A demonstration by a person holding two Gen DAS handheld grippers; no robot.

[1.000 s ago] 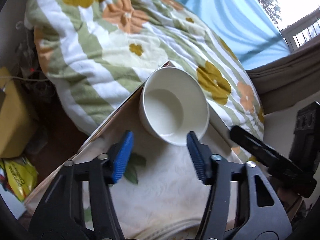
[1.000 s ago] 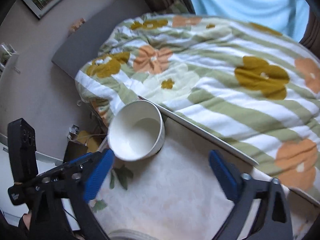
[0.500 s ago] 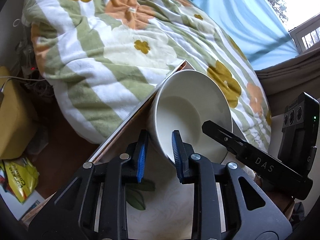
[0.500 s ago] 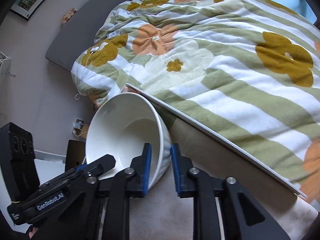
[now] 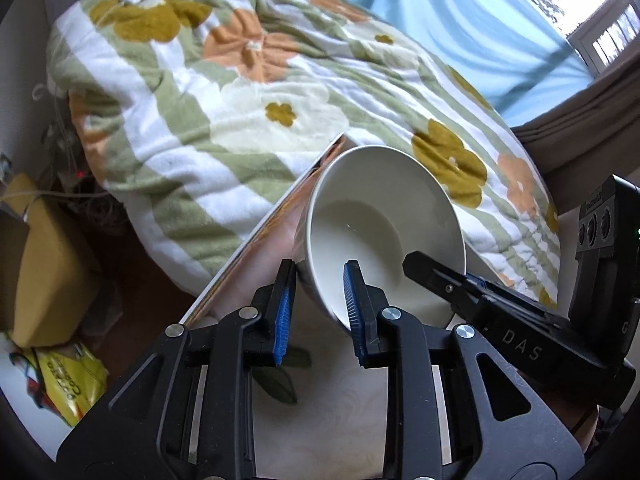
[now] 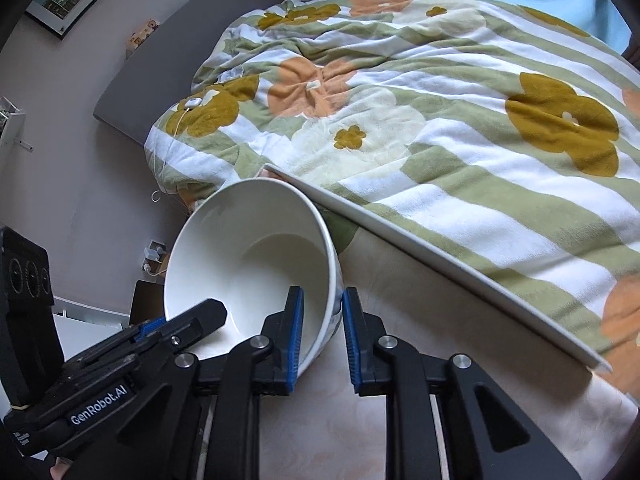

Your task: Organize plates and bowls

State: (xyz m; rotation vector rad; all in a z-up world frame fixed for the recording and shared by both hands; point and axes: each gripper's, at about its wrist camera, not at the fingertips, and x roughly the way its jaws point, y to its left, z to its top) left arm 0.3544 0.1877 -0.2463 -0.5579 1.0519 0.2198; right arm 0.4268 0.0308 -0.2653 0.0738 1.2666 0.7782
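Left wrist view shows the left gripper [image 5: 320, 304] closed on the near rim of a white bowl [image 5: 380, 216], one blue pad outside the wall and one inside, while the right gripper [image 5: 440, 276] comes in from the right and pinches the same rim further round. In the right wrist view the right gripper [image 6: 322, 332] clamps the bowl [image 6: 248, 256] wall the same way, with the left gripper [image 6: 180, 328] biting the rim at lower left. The bowl is tilted, its mouth turned toward the cameras, at the far corner of the desk [image 6: 400, 420] right by the desk edge that meets the flowered blanket [image 6: 440, 120] on the bed. The step looks like a two-handed lift of this bowl to carry it to a stack. Next it needs levelling and both grips kept even. The bowl is empty; I see no food or liquid inside.
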